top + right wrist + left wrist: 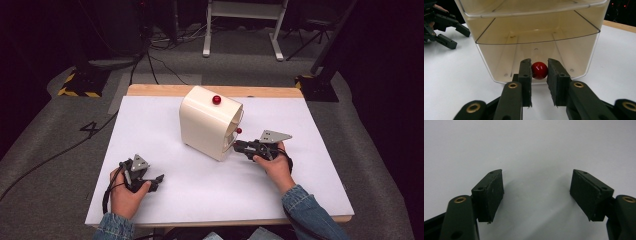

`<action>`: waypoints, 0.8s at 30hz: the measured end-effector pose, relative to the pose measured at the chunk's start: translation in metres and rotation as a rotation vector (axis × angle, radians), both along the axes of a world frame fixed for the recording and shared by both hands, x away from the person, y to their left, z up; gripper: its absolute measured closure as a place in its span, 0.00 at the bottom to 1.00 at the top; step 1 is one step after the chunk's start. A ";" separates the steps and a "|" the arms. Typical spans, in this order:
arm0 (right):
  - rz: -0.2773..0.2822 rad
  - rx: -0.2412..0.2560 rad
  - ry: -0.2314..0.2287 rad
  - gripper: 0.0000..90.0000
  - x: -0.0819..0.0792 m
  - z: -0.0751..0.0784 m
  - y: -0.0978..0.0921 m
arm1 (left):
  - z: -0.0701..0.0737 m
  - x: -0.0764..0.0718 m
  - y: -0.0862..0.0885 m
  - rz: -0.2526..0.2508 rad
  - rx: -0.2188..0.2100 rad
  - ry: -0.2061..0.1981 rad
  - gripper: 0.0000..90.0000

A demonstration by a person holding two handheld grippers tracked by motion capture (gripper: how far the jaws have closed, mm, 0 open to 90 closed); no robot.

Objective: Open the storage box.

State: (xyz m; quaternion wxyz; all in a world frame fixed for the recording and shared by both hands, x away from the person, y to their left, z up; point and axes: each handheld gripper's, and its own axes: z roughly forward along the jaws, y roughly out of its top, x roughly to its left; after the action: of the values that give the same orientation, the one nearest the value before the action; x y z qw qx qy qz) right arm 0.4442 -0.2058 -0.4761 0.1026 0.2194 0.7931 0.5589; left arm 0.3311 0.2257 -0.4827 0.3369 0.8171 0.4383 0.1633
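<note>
A cream box [207, 122] stands mid-table with a red ball knob [216, 99] on top and another red knob [239, 131] on its right face. In the right gripper view its clear drawer [536, 47] faces me, with a red knob [539, 70] low on the front. My right gripper [539, 82] is shut on that knob, one pad on each side. In the high view the right gripper [236, 146] sits at the box's lower right edge. My left gripper [159, 181] rests near the front left, open [536, 192], with nothing between its pads.
The white tabletop [150, 130] has a wooden far edge [150, 90]. Beyond it are grey floor, cables [160, 70], a white stand [242, 25] and dark equipment. The left gripper [445, 27] also shows far left in the right gripper view.
</note>
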 end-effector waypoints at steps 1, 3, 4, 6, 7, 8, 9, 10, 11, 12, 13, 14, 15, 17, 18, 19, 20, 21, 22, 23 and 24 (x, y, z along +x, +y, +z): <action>-0.004 -0.004 0.003 0.82 -0.002 0.001 -0.002 | 0.000 0.000 0.000 0.000 0.000 0.000 0.30; -0.006 -0.005 0.004 0.82 -0.004 0.001 -0.004 | 0.000 0.000 0.000 0.000 -0.001 0.000 0.30; -0.009 -0.007 0.002 0.82 -0.005 0.001 -0.005 | 0.000 0.000 0.000 -0.003 0.003 -0.002 0.30; -0.011 -0.012 0.003 0.82 -0.007 0.002 -0.009 | 0.000 0.000 0.000 -0.003 0.002 -0.003 0.30; -0.013 -0.016 0.001 0.82 -0.009 0.002 -0.011 | 0.000 0.000 0.000 -0.003 0.002 -0.003 0.30; -0.016 -0.024 -0.001 0.82 -0.012 0.003 -0.016 | 0.000 0.000 0.000 -0.003 0.002 -0.003 0.30; -0.018 -0.028 -0.003 0.82 -0.014 0.004 -0.019 | 0.000 0.000 0.000 -0.002 0.002 -0.003 0.30; -0.018 -0.028 -0.003 0.82 -0.014 0.004 -0.019 | 0.000 0.000 0.000 -0.002 0.002 -0.003 0.30; -0.024 -0.030 -0.003 0.82 -0.018 0.004 -0.025 | 0.000 0.000 0.000 -0.002 0.002 -0.003 0.30; -0.024 -0.030 -0.003 0.82 -0.018 0.004 -0.025 | 0.000 0.000 0.000 -0.002 0.002 -0.003 0.30; -0.030 -0.032 -0.002 0.82 -0.022 0.005 -0.031 | 0.000 0.000 0.000 -0.002 0.002 -0.003 0.30; -0.030 -0.032 -0.002 0.82 -0.022 0.005 -0.031 | 0.000 0.000 0.000 -0.002 0.002 -0.003 0.30; -0.033 -0.035 -0.003 0.82 -0.023 0.005 -0.034 | 0.000 0.000 0.000 -0.002 0.002 -0.003 0.30; -0.040 -0.042 -0.001 0.82 -0.028 0.006 -0.042 | 0.000 0.000 0.000 -0.002 0.002 -0.003 0.30; -0.040 -0.042 -0.001 0.82 -0.028 0.006 -0.042 | 0.000 0.000 0.000 -0.002 0.002 -0.003 0.30; -0.042 -0.045 -0.001 0.82 -0.030 0.007 -0.045 | 0.000 0.000 0.000 -0.002 0.002 -0.003 0.30; -0.046 -0.052 -0.004 0.82 -0.034 0.008 -0.050 | 0.000 0.000 0.000 -0.004 0.005 -0.002 0.30; -0.049 -0.055 -0.005 0.82 -0.035 0.008 -0.053 | 0.000 0.000 0.000 -0.004 0.005 -0.002 0.30; -0.049 -0.055 -0.005 0.82 -0.035 0.008 -0.053 | 0.000 0.000 0.000 -0.004 0.005 -0.002 0.30; -0.054 -0.050 -0.009 0.85 -0.039 0.010 -0.059 | 0.000 0.000 0.000 -0.004 0.006 -0.002 0.30; -0.054 -0.050 -0.009 0.85 -0.039 0.010 -0.059 | 0.000 0.000 0.000 -0.004 0.006 -0.002 0.30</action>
State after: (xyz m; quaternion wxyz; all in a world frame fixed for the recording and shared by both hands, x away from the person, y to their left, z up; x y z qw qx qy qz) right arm 0.4054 -0.2643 -0.4665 0.1266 0.2356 0.8001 0.5369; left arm 0.3312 0.2259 -0.4826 0.3353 0.8188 0.4359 0.1646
